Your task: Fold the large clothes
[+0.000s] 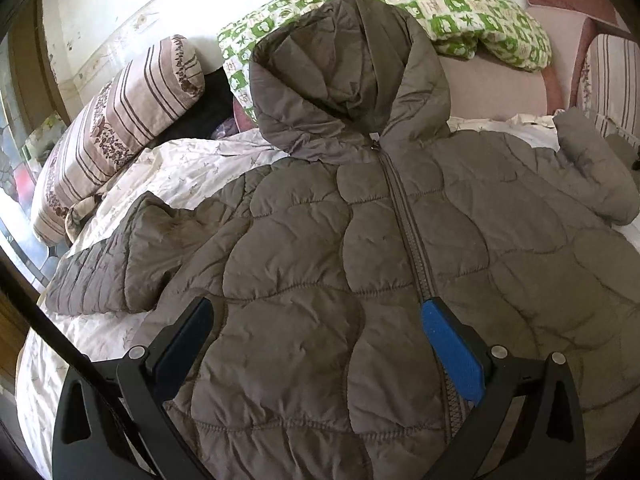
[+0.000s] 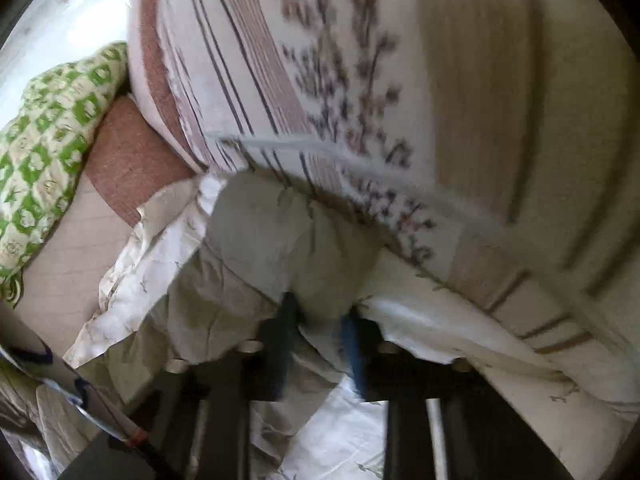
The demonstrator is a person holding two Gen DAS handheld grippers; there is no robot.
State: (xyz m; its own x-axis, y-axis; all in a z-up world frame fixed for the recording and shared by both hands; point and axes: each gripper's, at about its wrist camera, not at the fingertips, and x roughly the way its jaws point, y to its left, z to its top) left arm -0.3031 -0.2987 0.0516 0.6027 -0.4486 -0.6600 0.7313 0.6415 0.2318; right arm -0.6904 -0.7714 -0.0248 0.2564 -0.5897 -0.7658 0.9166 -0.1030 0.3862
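A grey-brown quilted hooded jacket (image 1: 360, 240) lies front up on the bed, zipped, hood toward the headboard. Its left sleeve (image 1: 120, 260) is bent on the sheet and its right sleeve (image 1: 592, 176) lies at the right. My left gripper (image 1: 316, 312) is open and empty, hovering over the jacket's lower front, with the zipper by its right finger. In the blurred right wrist view, my right gripper (image 2: 320, 320) is closed on the end of a pale grey jacket sleeve (image 2: 280, 240) over the white sheet (image 2: 340, 420).
A striped floral pillow (image 1: 120, 120) lies at the left, and another striped pillow (image 2: 320, 60) fills the right wrist view. A green checked quilt (image 1: 440, 8) is by the headboard. The white sheet (image 1: 180, 168) covers the bed.
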